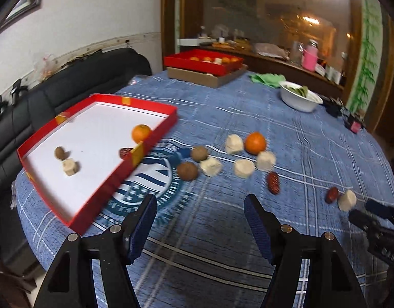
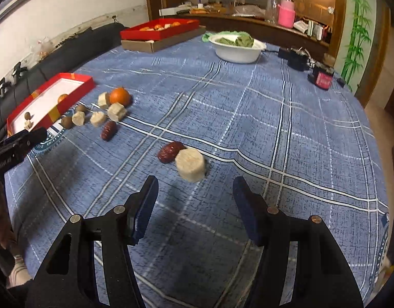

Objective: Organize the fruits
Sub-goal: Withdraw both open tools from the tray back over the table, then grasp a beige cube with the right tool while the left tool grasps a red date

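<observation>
Both the left tool (image 1: 200, 205) and the right tool (image 2: 195, 187) gape wide, empty. Red tray (image 1: 155, 131): one orange, one brown fruit, one pale block, one date half-hidden by its wall. Loose on the surface (image 2: 248, 107): one orange, two brown fruits, five pale blocks, two dates. Emblem lettering blurred, unreadable.

Loose fruits (image 1: 255, 142) right of tray (image 1: 155, 133)

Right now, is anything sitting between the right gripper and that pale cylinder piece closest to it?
Nothing visible. The right gripper is open, and only bare blue tablecloth lies between it and the pale cylinder piece. A red date touches the piece on its far left side, not in the approach path.
</observation>
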A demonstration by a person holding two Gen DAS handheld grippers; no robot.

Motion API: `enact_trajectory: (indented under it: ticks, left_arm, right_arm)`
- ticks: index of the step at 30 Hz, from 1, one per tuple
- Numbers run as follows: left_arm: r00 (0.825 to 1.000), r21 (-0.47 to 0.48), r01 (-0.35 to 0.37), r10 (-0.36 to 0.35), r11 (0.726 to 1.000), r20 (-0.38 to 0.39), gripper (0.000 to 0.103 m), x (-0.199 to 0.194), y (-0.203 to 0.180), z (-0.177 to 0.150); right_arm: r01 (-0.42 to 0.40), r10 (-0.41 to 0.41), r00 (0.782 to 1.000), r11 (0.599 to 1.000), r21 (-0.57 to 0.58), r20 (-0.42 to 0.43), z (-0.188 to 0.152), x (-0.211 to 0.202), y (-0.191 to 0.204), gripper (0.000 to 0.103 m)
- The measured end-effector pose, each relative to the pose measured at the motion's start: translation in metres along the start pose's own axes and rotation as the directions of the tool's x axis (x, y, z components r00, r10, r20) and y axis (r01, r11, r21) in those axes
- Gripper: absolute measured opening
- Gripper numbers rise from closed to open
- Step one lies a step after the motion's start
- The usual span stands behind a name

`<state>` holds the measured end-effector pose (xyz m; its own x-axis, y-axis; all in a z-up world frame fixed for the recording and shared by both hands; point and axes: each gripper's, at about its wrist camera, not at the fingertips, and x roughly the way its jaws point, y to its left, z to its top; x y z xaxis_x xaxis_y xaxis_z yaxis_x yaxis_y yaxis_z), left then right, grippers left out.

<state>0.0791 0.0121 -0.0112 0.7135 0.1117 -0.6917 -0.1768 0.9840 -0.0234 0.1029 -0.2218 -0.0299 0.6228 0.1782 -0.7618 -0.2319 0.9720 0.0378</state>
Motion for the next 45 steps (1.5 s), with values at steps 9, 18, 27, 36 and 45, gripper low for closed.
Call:
enact_trajectory:
  ticks: [9,18,27,36,45]
  left_arm:
    - [0.998,0.08,0.07,-0.07,0.994,-0.008,0.068,0.002,-0.042,0.005]
    - [0.966,0.221,0.25,-0.229,0.943,-0.118,0.061,0.031,-0.136,0.011]
    - [0.95,0.247,0.288,-0.245,0.925,-0.193,0.016,0.05,-0.156,0.007]
    - [0.952,0.134,0.296,-0.28,0.946,-0.126,0.015,0.016,-0.101,0.002]
    - [0.968,0.099,0.251,-0.247,0.963,-0.051,0.015,-0.009,-0.055,-0.008]
  right_arm:
    - [-0.024,0.025,0.999,1.0,0.01,-0.035,0.017,0.027,-0.003,0.024]
    - [-0.043,0.017,0.993,0.974,0.224,0.117,0.025,-0.003,-0.054,0.024]
    - [-0.091,0.059,0.987,0.972,0.215,0.152,0.026,-0.011,-0.051,0.024]
    - [-0.069,0.052,0.988,0.991,0.118,0.143,0.025,-0.005,-0.033,0.024]
    - [0.029,-0.029,0.998,1.0,-0.002,0.053,0.021,0.009,0.002,0.024]
